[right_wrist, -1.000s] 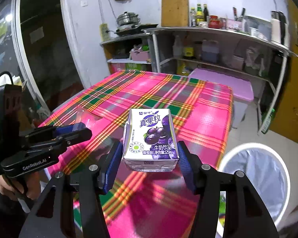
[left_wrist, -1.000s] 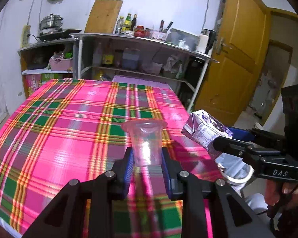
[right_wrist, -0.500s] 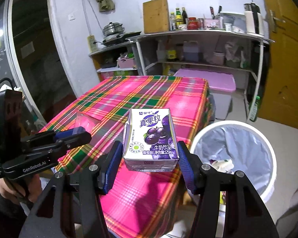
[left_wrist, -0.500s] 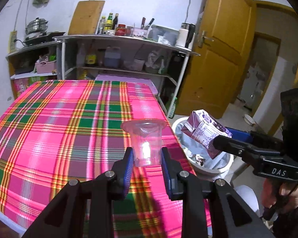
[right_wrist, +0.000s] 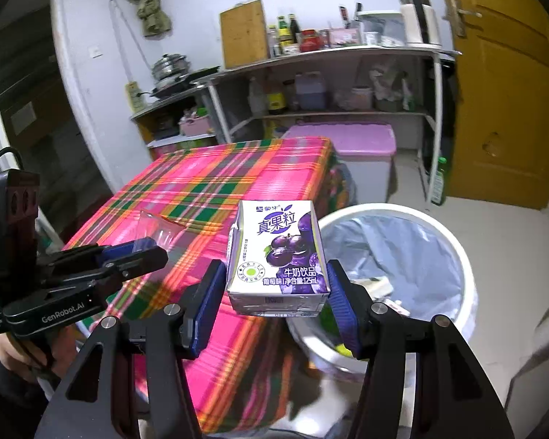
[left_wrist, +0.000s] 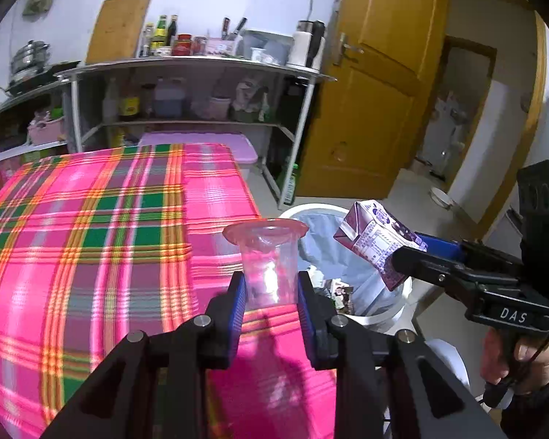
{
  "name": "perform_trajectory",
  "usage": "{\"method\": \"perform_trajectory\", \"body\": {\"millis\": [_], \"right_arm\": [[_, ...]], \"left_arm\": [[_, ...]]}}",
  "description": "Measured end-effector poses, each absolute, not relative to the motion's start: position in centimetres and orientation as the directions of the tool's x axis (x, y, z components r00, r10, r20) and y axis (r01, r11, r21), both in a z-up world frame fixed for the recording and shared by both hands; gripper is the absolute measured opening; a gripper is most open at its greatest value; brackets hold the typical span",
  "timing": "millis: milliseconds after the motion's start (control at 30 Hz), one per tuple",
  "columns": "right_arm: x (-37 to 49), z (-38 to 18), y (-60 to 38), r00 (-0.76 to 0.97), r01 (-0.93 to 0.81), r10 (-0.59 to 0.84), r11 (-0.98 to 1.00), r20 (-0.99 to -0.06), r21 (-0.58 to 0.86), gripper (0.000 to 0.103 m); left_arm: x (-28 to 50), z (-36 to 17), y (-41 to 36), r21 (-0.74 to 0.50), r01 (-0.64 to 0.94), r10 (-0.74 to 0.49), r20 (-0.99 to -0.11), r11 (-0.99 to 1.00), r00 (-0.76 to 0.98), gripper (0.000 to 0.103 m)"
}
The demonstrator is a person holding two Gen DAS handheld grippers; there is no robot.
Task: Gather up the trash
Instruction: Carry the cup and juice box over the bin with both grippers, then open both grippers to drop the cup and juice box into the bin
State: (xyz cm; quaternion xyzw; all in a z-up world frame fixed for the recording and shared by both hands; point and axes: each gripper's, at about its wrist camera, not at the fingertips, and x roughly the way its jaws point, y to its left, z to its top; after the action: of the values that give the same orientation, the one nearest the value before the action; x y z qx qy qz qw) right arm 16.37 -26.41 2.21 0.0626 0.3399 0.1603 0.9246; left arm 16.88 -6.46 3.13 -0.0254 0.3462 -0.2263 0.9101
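Note:
My left gripper (left_wrist: 269,294) is shut on a clear plastic cup (left_wrist: 269,259), held upright above the right edge of the plaid table (left_wrist: 91,237). My right gripper (right_wrist: 276,292) is shut on a purple and white grape milk carton (right_wrist: 280,256). The carton (left_wrist: 378,243) hangs over the near rim of a white trash bin (right_wrist: 454,256) lined with a pale blue bag. The bin (left_wrist: 384,312) stands on the floor just right of the table and holds several scraps. The left gripper and its cup (right_wrist: 157,228) also show in the right wrist view.
A metal shelf unit (left_wrist: 186,69) full of bottles and jars stands behind the table. A pink-lidded box (right_wrist: 347,139) sits under it. A yellow wooden door (left_wrist: 377,95) is at the right, with bare floor in front.
Both grippers have moved right, off the table's middle toward the trash bin. The bin has come into view below the carton and beside the cup. Both grips are unchanged.

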Motion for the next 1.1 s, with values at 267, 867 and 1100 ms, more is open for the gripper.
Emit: {"method": "perform_trajectory", "body": {"millis": [267,867,1100], "right_arm": [[17.3,0.8,-29.9,0.723,-0.162,0.267,0.962,-0.637,0.219,0.057],[20.4,-3.2,-34.0,0.660,-0.045,0.215,0.968,-0.720,0.247,0.057],[20.6,-3.8,-34.5,0.654,-0.031,0.209,0.968,-0.728,0.250,0.057]], "left_arm": [[19.6,1.7,-10.3,-0.214,0.447,-0.472,-0.634,0.869,0.613,0.028],[25.1,-2.6,-17.4,-0.218,0.516,-0.494,-0.718,0.829,0.490,0.028],[25.9,-3.9,-18.3,-0.236,0.515,-0.495,-0.742,0.824,0.451,0.031]]}}
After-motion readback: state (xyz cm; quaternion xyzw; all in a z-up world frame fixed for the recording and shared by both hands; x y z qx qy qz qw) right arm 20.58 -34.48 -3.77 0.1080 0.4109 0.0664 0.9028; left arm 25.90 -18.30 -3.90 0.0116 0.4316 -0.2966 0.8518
